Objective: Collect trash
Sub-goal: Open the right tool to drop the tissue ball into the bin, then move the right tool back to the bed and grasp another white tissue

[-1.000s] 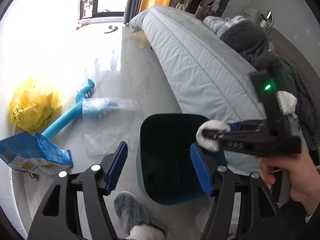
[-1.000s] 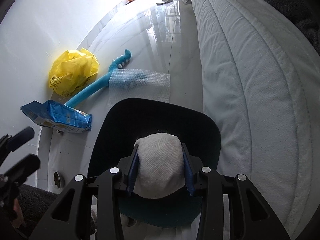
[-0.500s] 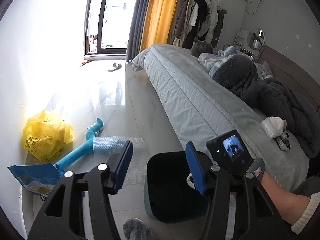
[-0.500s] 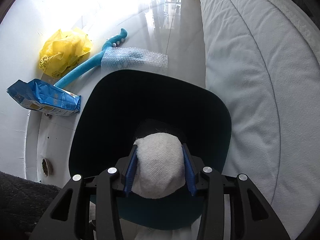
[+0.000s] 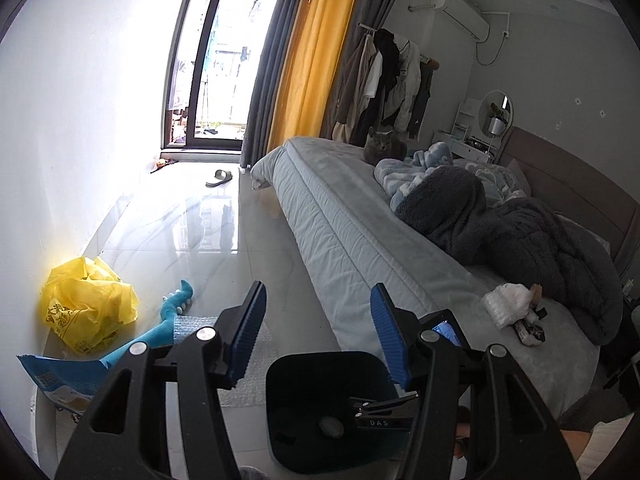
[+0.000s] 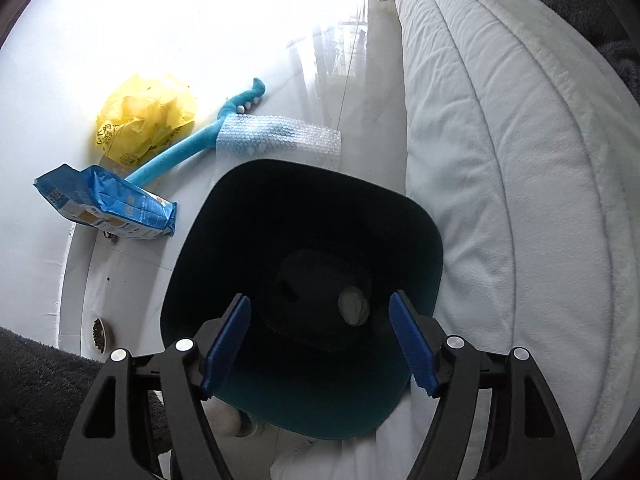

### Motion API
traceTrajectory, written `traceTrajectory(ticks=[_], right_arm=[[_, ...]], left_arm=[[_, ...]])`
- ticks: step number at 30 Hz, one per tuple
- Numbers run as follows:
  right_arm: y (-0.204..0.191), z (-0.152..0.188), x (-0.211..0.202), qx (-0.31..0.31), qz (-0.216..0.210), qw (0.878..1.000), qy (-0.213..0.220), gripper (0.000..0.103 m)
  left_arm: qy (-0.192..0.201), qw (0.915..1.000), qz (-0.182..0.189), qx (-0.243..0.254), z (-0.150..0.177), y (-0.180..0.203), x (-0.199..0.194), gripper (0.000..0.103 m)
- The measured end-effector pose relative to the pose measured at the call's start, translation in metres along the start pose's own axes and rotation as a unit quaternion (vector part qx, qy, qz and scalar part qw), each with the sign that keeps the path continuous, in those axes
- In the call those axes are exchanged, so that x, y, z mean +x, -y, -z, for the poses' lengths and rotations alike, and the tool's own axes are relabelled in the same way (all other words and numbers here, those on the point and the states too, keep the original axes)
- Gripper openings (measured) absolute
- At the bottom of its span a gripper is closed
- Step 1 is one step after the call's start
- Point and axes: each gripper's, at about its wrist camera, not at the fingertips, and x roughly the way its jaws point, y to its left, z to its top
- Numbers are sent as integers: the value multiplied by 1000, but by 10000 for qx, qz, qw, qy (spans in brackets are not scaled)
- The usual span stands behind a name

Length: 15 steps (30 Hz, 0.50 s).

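Both grippers, left gripper and right gripper, gape wide and empty above the dark bin; reaching carelessly for the bubble wrap could tip it.

Home bedroom: bed, hanging clothes, curtains, cat.

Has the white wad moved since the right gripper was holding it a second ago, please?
Yes. The white wad has dropped from between the right gripper fingers to the bottom of the dark bin.

Left hand-held gripper agape; right hand-held gripper agape, empty.
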Motion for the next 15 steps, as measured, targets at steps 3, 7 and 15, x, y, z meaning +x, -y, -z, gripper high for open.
traceTrajectory(ticks=[3, 7, 15], right_arm=[[2, 4, -21, -94, -135, 9994, 307, 76], [7, 10, -56, -235, -224, 9964, 781, 78], [35, 27, -112, -253, -154, 9886, 1479, 80]], left_arm=[[55, 10000, 78, 18, -4, 11, -1, 57], [95, 9998, 169, 13, -6, 25, -3, 59], [107, 9993, 346, 69, -7, 53, 0, 63]])
